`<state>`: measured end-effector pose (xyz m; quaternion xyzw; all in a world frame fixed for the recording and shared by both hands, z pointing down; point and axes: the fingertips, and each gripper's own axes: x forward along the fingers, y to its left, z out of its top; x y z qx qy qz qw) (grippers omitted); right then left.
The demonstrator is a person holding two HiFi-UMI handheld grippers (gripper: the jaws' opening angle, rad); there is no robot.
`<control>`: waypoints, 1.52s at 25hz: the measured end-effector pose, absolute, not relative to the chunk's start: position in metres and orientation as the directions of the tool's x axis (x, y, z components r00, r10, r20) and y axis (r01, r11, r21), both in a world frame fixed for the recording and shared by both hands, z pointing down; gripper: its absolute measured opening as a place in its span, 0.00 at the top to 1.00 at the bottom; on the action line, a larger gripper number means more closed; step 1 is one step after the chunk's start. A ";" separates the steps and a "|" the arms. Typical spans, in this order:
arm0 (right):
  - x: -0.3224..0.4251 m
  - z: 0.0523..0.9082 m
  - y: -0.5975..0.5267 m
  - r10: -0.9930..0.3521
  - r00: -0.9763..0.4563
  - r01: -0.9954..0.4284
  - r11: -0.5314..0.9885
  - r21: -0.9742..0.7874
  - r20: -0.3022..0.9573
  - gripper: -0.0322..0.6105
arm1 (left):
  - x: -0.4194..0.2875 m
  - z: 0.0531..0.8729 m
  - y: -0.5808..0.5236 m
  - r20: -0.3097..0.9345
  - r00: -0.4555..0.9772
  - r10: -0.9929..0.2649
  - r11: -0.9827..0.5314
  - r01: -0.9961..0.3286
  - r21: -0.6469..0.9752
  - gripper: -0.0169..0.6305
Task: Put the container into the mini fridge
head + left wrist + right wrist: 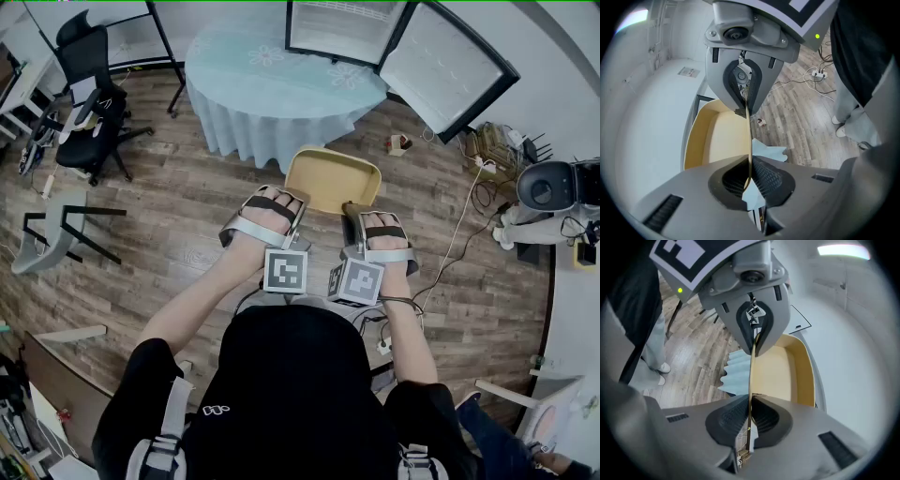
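In front of the person, above the wooden floor (187, 216), the yellow container (333, 178) hangs in the air between both tongs. The left tongs (749, 174) are closed on its thin wall at the near left, and the right tongs (750, 420) are closed on the wall at the near right. The mini fridge (342, 28) stands far away on the round tabletop (272, 84), with its door (448, 67) open. Grasping and lifting seem done. Carrying the container forward and setting it inside the fridge are still left.

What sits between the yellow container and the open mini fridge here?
In the head view, only the cloth-covered round table lies between the container and the mini fridge; that stretch is bare.
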<state>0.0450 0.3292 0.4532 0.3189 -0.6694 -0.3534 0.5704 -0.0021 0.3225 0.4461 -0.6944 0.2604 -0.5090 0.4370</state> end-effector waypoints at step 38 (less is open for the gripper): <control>0.105 0.435 0.328 -0.867 -0.181 -0.078 0.483 0.872 0.464 0.92 | 0.062 0.431 0.324 0.450 0.326 -0.832 -0.452 0.072 -0.889 0.93</control>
